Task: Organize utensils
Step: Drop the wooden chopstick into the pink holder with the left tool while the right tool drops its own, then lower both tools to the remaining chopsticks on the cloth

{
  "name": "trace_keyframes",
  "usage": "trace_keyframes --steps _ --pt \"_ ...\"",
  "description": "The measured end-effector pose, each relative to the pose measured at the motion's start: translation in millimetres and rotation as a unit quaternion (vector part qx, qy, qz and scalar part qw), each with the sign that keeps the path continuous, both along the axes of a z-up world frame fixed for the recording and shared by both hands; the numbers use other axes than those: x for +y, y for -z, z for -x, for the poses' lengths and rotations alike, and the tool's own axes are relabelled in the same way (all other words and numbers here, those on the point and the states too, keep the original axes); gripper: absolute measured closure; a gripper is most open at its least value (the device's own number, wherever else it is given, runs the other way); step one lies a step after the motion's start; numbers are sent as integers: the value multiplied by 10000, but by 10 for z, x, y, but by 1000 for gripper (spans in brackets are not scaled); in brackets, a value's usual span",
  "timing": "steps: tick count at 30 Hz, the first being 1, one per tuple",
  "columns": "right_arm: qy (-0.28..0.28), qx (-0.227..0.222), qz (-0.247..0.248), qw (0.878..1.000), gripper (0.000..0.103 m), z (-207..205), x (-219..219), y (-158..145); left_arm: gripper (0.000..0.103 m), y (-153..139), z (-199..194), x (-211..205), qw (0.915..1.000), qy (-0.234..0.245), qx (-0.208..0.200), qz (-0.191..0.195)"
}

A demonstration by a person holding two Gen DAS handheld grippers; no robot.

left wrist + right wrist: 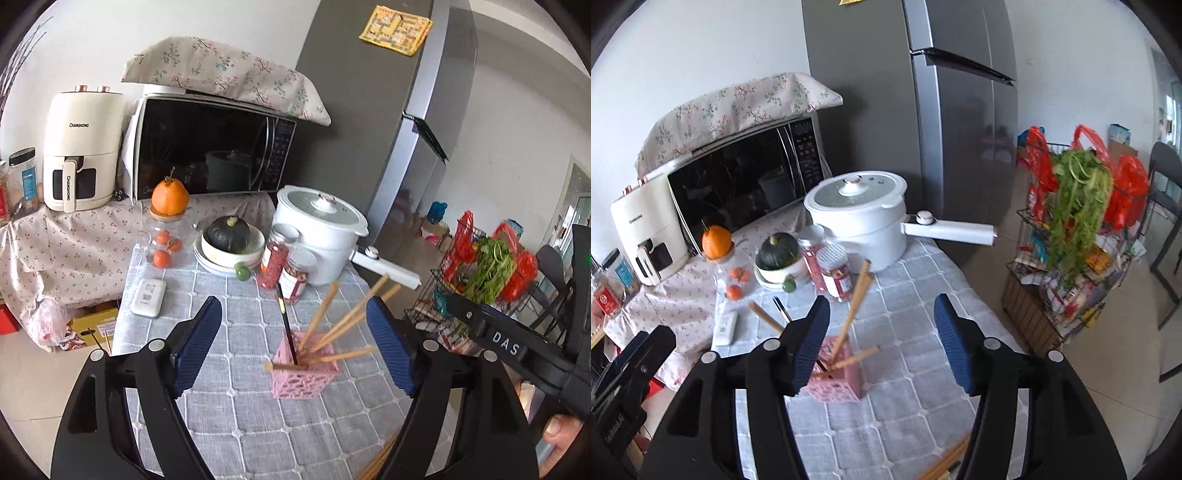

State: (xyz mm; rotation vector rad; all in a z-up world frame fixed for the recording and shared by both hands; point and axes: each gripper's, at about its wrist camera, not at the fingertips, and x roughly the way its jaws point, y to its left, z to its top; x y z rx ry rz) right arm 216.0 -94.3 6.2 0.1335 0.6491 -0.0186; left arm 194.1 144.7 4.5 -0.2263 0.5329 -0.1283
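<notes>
Left wrist view: pink basket stands on the counter, holding upright chopsticks so they stay gathered. Left gripper and right gripper both released, empty. More loose chopsticks lie nearer, probably awaiting collection.

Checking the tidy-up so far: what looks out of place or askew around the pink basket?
One wooden chopstick lies nearly flat across the pink basket, sticking out over its rim, while the others lean upright. More chopsticks lie loose on the tablecloth at the near edge, not yet in the basket.
</notes>
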Motion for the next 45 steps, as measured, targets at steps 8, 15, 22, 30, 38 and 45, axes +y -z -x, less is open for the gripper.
trace_keyframes --steps 8,15,22,30,38,45 --pt "222 306 275 9989 15 406 -306 423 11 383 52 -352 9974 269 582 -323" --pt "651 1115 -249 9913 11 642 -985 933 7 878 -18 -773 9821 947 1384 -853" --pt "1682 2534 -1569 9396 11 962 -1914 1747 7 1474 -140 -1291 9501 1696 2271 -1306" --pt "1574 2666 -2148 9263 11 969 -2038 1882 18 1892 -574 -1972 9097 2347 3266 -1033" --pt "1466 2971 -2687 9045 11 909 -2125 2043 35 2123 -771 -2238 8823 2429 3803 -1339" --pt "1427 3035 -2816 8990 11 878 -2093 2068 49 2209 -806 -2252 8744 2480 3881 -1525"
